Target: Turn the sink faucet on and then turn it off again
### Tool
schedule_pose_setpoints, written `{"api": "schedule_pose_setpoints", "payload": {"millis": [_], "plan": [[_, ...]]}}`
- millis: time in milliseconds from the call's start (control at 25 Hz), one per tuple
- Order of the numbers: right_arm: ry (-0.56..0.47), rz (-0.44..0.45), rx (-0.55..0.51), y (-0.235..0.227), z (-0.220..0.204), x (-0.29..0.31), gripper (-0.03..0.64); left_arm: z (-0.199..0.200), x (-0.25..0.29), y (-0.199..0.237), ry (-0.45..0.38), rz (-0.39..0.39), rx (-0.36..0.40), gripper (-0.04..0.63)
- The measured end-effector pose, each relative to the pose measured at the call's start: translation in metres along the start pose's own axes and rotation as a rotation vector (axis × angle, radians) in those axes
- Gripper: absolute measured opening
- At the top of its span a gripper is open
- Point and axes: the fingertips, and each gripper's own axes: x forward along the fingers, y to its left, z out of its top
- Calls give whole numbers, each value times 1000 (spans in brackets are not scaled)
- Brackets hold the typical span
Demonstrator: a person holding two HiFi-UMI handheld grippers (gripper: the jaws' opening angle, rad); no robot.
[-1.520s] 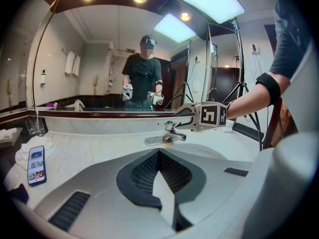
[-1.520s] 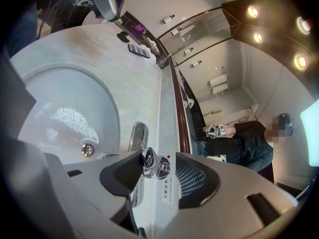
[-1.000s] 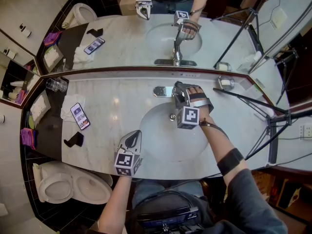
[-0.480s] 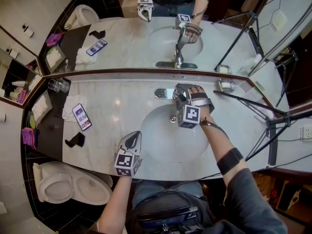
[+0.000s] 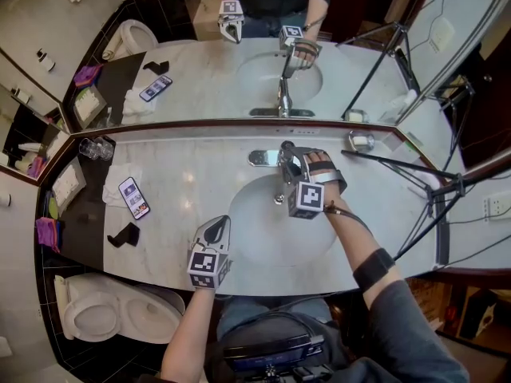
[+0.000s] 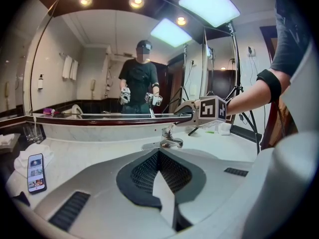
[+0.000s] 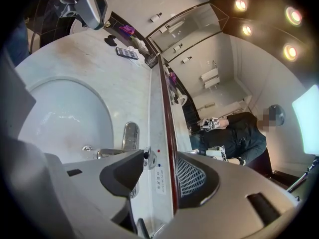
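The chrome faucet (image 5: 263, 158) stands at the back of the white basin (image 5: 263, 238); it also shows as the faucet (image 6: 169, 142) and faucet (image 7: 112, 153) in the gripper views. My right gripper (image 5: 289, 159) is over its lever. In the right gripper view the right gripper (image 7: 159, 171) is open, with the lever's end beside the left jaw and a gap to the right one. I make out no stream of water. My left gripper (image 5: 217, 228) hovers shut and empty over the counter's front edge, and the left gripper (image 6: 159, 156) points at the faucet.
A phone (image 5: 132, 198) lies on a white cloth at the counter's left, with a black object (image 5: 124, 234) and glasses (image 5: 96, 148) nearby. A soap dish (image 5: 361, 140) and tripod legs (image 5: 415, 174) are on the right. A mirror backs the counter; a toilet (image 5: 120, 309) stands lower left.
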Motion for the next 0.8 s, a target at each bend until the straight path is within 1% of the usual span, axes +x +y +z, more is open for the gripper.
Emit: {"api": "schedule_pose_setpoints", "payload": {"millis": [160,280,400,480,800], "plan": [[-12,-32,40,-4,4,-32,222,5,-2,-3,-4,-17,18,-5],[-4,-52,105,-4,0,-60,201,11,-5,-7,-15,-37,26,-5],[21,-44,176,5,-12,-86,190,16,-8,-9,-19,-51,36,-5],[34,-55,222,9,-20,-103,170,19,-9,-10,-27,-56,40,-5],[55,-131,553,27,-60,-162,60,32,-18,-11,-40,-53,71,-5]]}}
